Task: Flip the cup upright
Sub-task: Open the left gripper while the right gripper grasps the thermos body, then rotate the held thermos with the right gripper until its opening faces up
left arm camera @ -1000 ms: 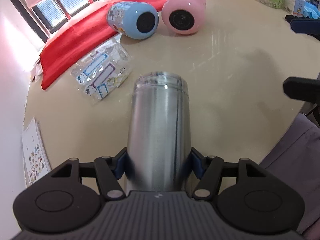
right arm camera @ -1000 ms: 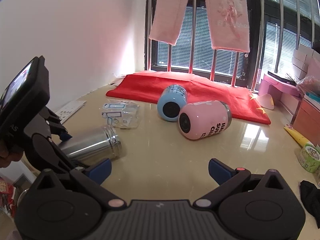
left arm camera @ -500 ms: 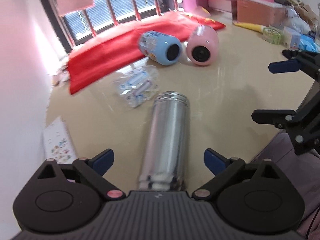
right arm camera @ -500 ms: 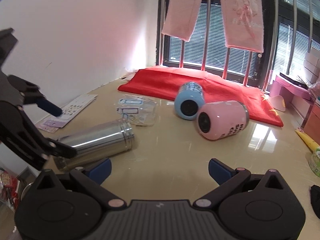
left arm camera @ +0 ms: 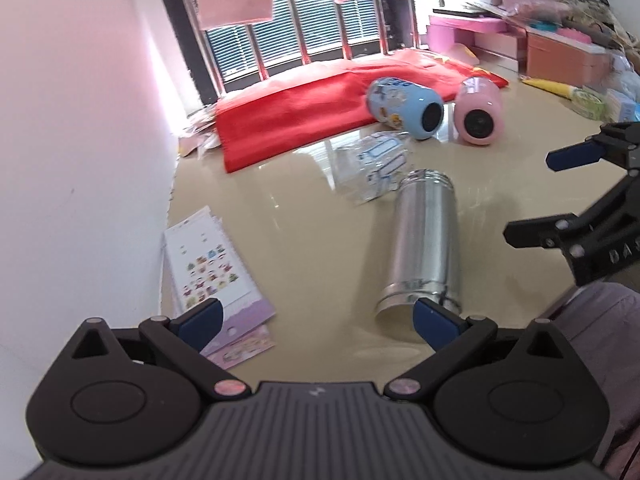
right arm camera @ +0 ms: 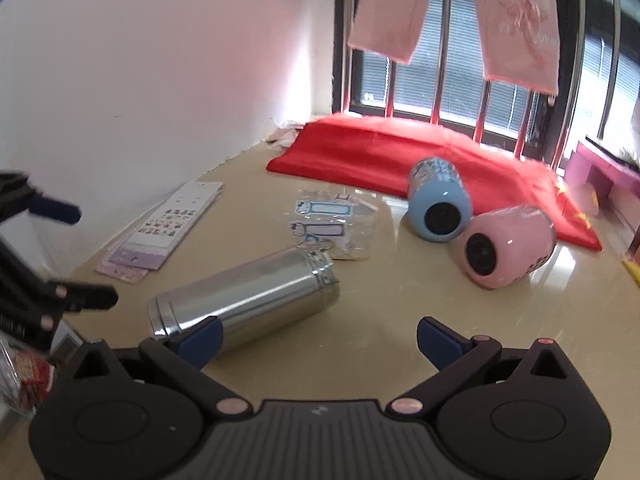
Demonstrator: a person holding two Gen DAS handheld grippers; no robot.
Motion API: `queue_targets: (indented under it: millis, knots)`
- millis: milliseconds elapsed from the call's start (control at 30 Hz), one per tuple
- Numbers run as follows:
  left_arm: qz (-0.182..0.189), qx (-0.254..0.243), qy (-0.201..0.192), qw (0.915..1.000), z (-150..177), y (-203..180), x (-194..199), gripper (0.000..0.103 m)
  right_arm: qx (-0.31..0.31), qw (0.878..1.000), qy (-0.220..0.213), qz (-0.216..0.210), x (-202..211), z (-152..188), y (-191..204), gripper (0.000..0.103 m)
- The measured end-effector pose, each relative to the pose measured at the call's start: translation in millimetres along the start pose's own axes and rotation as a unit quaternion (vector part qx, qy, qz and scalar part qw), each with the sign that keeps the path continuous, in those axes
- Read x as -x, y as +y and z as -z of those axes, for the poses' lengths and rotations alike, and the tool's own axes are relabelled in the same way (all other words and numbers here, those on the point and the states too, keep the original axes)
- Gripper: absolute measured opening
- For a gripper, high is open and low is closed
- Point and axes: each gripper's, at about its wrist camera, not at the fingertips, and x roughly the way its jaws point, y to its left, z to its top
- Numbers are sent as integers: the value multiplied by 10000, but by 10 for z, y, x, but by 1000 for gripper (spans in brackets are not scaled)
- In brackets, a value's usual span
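Steel flask [left arm camera: 424, 240]: lies on its side on the counter [left arm camera: 300, 240], base end toward both tongs, threaded mouth pointing away toward the window; not gripped by anything.
Left tongs [left arm camera: 316, 318]: spread wide and empty; the flask's base sits just ahead of the right-hand finger, off to that side rather than between the two.
Right tongs [right arm camera: 318, 338]: also wide apart and empty; the flask crosses just ahead of its left finger, slanting away to the right.
Step in hand: by my reading, none of the flipping is done; all three cups are down, and the tongs are between grasps on the steel one.
Next move: one pair of tongs would need to line up across the flask's body, close on it, then swing the base down onto the counter. Smooth round metal may roll or slip, so a firm mid-body grip looks wise.
Pose: left tongs held low, tilted down at the counter edge; right tongs a little higher, aimed across the counter, seen from the left view at the right-hand side.
Beyond the flask: sticker packet [right arm camera: 332, 220] touching its mouth end; farther off, blue cup [right arm camera: 438, 206] and pink cup [right arm camera: 506, 246], both on their sides, near a red cloth [right arm camera: 400, 152].
Left of the tongs: sticker sheets [left arm camera: 212, 272] by the wall.
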Motion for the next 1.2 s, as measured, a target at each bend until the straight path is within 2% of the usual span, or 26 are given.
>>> queue_targets:
  millis: [167, 333, 567, 733, 933, 967, 1000, 1067, 1133, 1200]
  knots:
    - [-46, 219, 8, 9998, 72, 241, -76, 103, -743, 9962, 457, -52, -252, -238, 65, 103]
    - [-77, 279, 19, 9996, 116, 392, -176, 103, -1435, 9858, 874, 46, -593, -423, 130, 103]
    - [-142, 372, -115, 9991, 153, 542, -240, 103, -2188, 9663, 1304, 368, -992, -554, 97, 103]
    - [-32, 435, -197, 9989, 191, 599, -263, 103, -2716, 9457, 1729, 451, -1236, -639, -5, 101]
    - [-3, 505, -202, 9985, 227, 644, -308, 103, -2842, 9343, 2082, 543, -1434, -691, 42, 90]
    - [-15, 520, -184, 9985, 224, 650, -325, 103, -2921, 9301, 2157, 555, -1468, -673, 36, 84]
    - [-34, 541, -165, 9984, 217, 655, -347, 103, -2995, 9255, 2244, 591, -1515, -663, 36, 82]
    - [-94, 552, -137, 9983, 200, 656, -380, 103, -2978, 9254, 2249, 669, -1535, -676, 61, 73]
    - [-148, 538, -95, 9984, 181, 654, -413, 103, -2994, 9266, 2235, 426, -1516, -675, 49, 71]
    - [-172, 527, -72, 9984, 165, 659, -440, 103, -2882, 9329, 2160, 85, -1480, -645, 39, 70]
